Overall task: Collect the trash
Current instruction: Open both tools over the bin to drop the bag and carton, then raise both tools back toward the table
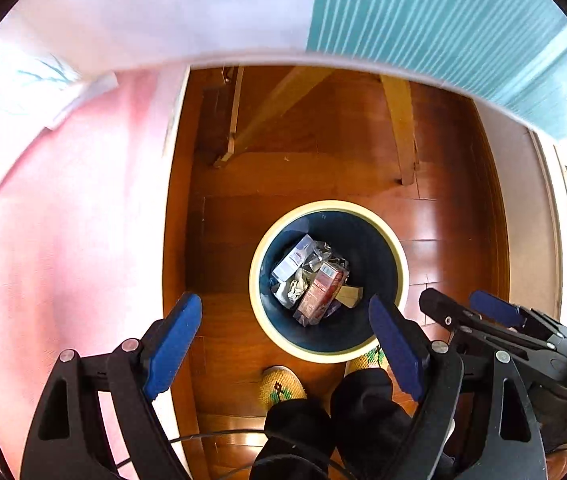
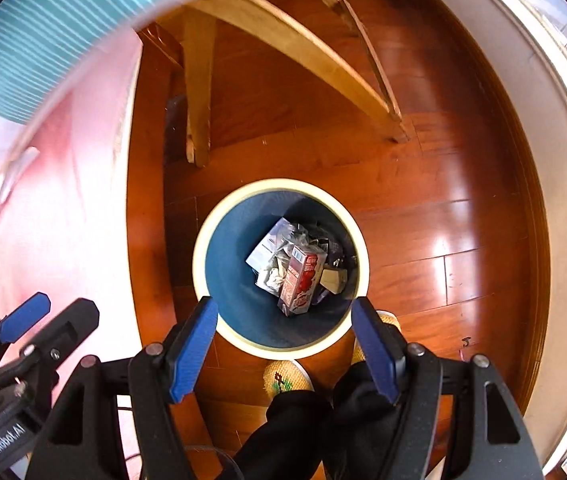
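Bin (image 1: 329, 354): round, cream rim, dark blue inside, standing upright on the wood floor (image 1: 435, 216), sitting lower centre in both views. Trash lying at the bin's bottom: a red carton (image 1: 321, 292) resting on top, a white packet (image 1: 293, 260) lying just to its upper left, crumpled clear plastic (image 1: 319, 254) showing between them, a small tan piece (image 1: 351, 295) touching the carton's right side. Left gripper (image 1: 285, 344): blue-padded fingers (image 1: 173, 340) spreading wide apart at the bottom of the left view, holding nothing, framing the bin's near rim. Right gripper (image 2: 283, 350): fingers (image 2: 193, 354) likewise standing wide apart and holding nothing, bracketing the bin's near rim in the right view; its body is also appearing at the lower right of the left view. Feet in yellow patterned slippers (image 1: 281, 386) and dark trouser legs (image 1: 323, 424) showing between the fingers, just below the bin. Pale wooden legs (image 1: 401, 128) standing on the floor in the upper centre, beyond the bin. Pink cloth (image 1: 63, 220) filling the left of both views; teal striped cloth (image 1: 443, 16) occupying the upper right in the left view, upper left in the right view.
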`<state>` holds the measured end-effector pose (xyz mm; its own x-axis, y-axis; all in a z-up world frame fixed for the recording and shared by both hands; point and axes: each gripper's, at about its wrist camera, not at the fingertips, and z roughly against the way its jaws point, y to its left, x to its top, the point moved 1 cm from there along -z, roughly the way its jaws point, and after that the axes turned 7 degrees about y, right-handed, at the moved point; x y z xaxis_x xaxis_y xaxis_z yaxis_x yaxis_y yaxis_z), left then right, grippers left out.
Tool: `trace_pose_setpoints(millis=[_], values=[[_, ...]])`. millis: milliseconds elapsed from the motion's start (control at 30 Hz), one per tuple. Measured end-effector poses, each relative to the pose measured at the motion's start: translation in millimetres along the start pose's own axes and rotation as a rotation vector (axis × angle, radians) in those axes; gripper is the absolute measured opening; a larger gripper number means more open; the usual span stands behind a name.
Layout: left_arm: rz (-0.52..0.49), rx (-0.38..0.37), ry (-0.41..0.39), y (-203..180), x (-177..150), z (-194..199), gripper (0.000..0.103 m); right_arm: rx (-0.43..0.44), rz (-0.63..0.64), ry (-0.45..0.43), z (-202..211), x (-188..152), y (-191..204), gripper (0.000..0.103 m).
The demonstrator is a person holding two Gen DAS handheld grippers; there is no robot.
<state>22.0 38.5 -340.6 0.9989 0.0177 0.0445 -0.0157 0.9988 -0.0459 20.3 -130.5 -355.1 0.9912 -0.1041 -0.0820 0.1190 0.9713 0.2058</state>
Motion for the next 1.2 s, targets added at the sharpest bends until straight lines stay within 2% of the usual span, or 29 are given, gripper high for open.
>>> trace_pose_setpoints(millis=[200, 433, 600, 767, 867, 1000, 1200], values=[[-0.016, -0.005, -0.045, -2, -9, 70, 0.084, 0.015, -0.006, -0.029, 62, -10, 16, 0.07], [-0.065, -0.012, -0.167, -7, -15, 183, 0.084, 0.017, 0.046, -0.119, 167, -31, 43, 0.07], [-0.094, -0.028, -0.286, -6, -14, 267, 0.084, 0.013, 0.085, -0.242, 247, -45, 62, 0.07], [-0.085, -0.041, -0.377, -2, -11, 335, 0.084, 0.02, 0.121, -0.392, 316, -56, 78, 0.07], [-0.08, -0.045, -0.387, 0, -5, 362, 0.084, -0.002, 0.154, -0.48, 352, -58, 88, 0.07], [-0.076, -0.107, -0.413, 6, 1, 396, 0.084, -0.026, 0.187, -0.601, 399, -56, 99, 0.07], [-0.087, -0.135, -0.488, 9, 15, 433, 0.084, -0.006, 0.174, -0.711, 452, -45, 99, 0.07]])
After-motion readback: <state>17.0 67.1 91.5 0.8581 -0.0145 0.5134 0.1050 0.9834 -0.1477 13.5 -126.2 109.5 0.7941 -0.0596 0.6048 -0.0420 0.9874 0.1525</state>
